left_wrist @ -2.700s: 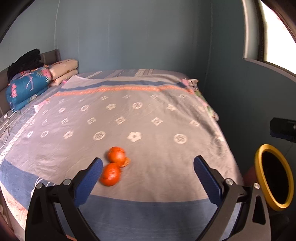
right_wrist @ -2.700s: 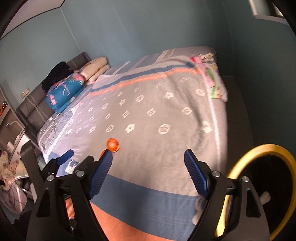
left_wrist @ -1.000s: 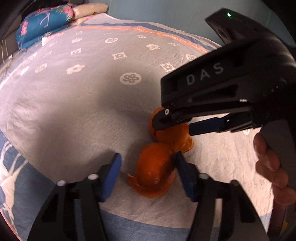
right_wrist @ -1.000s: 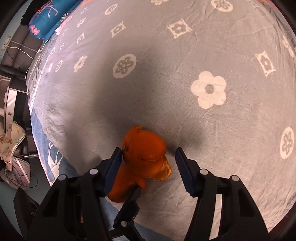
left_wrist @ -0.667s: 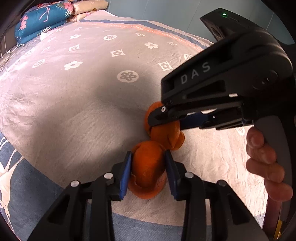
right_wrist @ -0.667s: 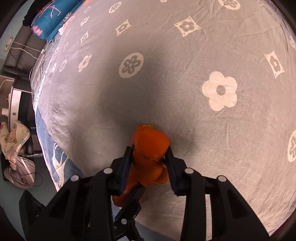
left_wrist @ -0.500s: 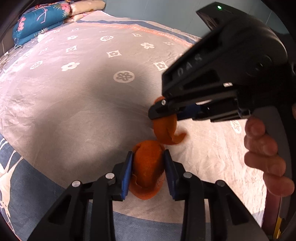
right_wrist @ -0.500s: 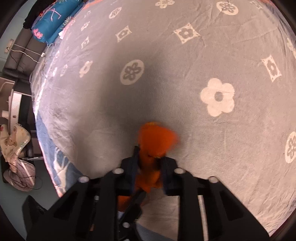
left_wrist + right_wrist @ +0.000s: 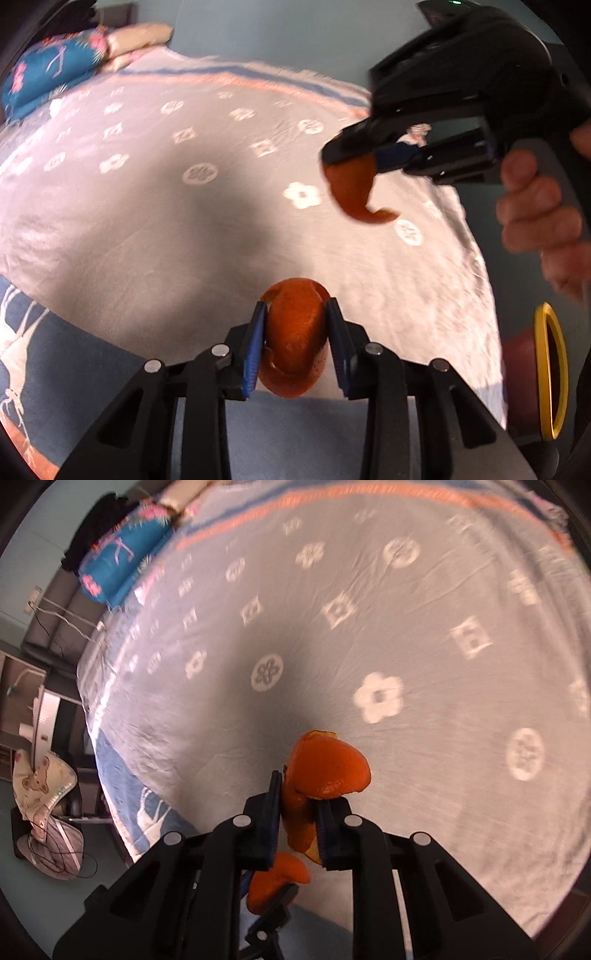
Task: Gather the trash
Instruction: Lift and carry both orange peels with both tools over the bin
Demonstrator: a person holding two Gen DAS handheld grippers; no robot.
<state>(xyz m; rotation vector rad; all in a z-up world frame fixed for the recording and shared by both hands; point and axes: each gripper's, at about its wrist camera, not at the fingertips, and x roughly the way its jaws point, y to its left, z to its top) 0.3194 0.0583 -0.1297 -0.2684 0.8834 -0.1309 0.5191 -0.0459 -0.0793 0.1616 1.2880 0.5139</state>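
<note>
Peel [image 9: 295,332] clamped between left gripper [image 9: 296,341] pads, held above bedspread [image 9: 147,221]; right gripper [image 9: 297,812] clenched on second peel [image 9: 328,764], also off bed; bin [image 9: 550,373] beside bed

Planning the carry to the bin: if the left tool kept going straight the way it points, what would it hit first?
Probably the bedspread: beyond the left tool and its peel, only fabric shows. Depth is unclear.

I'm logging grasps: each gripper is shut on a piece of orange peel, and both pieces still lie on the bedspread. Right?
Not quite: both pieces are lifted clear of the bedspread. The left wrist view shows the left gripper shut on one orange peel and the right gripper holding the other peel in the air.
</note>
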